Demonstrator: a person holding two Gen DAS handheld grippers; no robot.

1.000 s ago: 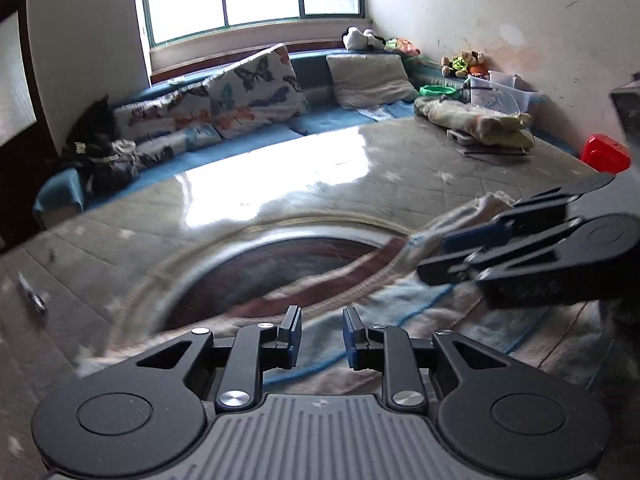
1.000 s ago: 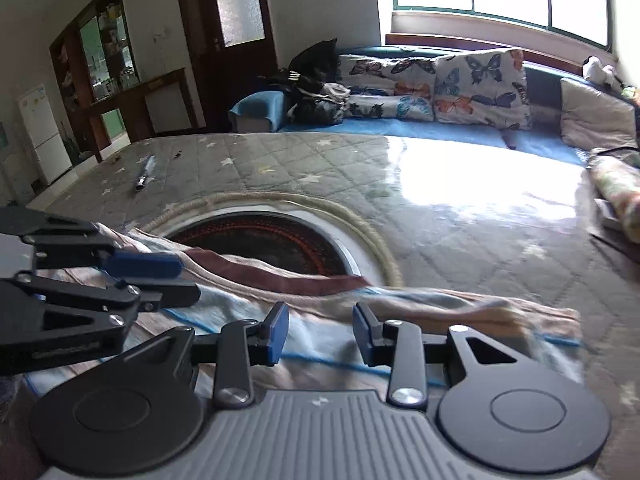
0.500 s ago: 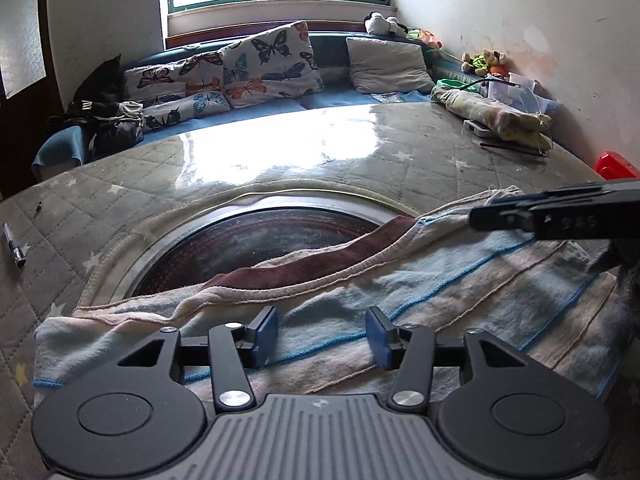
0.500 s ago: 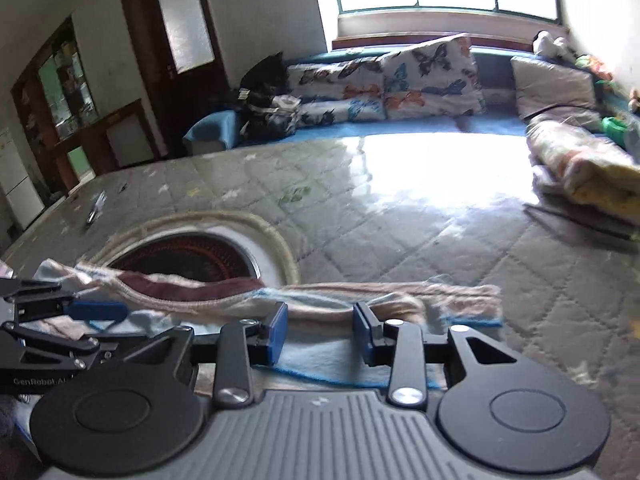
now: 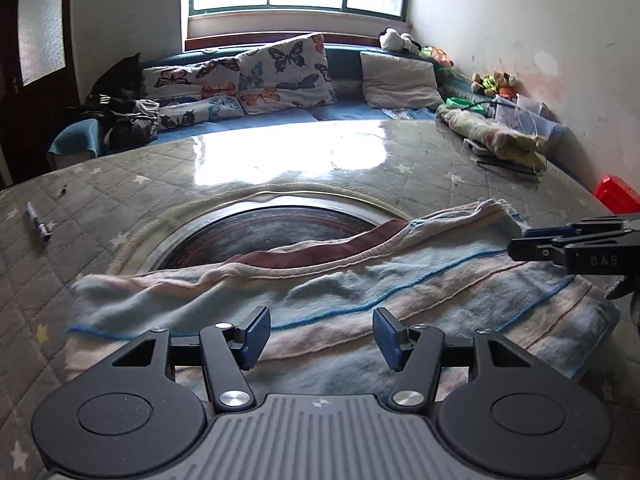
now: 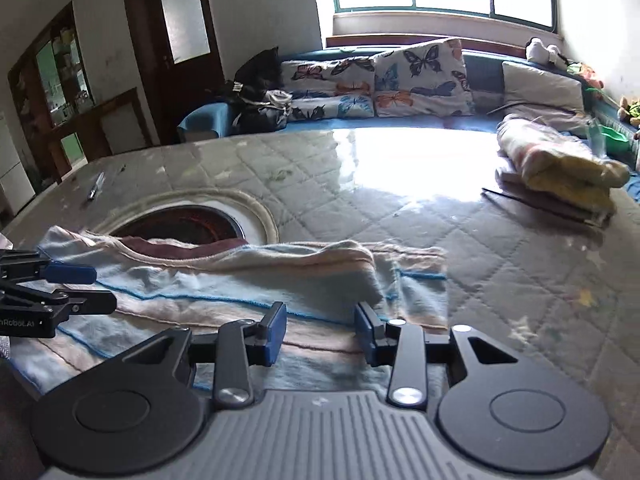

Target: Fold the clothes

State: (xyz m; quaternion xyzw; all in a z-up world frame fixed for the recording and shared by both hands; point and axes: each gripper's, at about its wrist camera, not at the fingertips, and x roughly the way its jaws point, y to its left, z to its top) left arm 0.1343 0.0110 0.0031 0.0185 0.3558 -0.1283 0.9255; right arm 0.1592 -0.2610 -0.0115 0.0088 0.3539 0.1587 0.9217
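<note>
My left gripper [image 5: 320, 334] has just been widening, empty; the right gripper [image 6: 320, 334] is gaping too, over the striped cloth [image 5: 360, 292]. A pen [image 5: 39, 227] is lying far left.

Left gripper [image 5: 321, 334] tilts downward, its jaws just widened and now apart, nothing pinched between them. Right gripper [image 6: 321, 334] beside it tilts downward too, jaws parted, gripping nothing.

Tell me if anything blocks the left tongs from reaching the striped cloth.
Nothing visible does. The left tongs hang open right over the striped cloth, with no object between them. The right tongs hang off to the side, near the cloth's far end.
</note>
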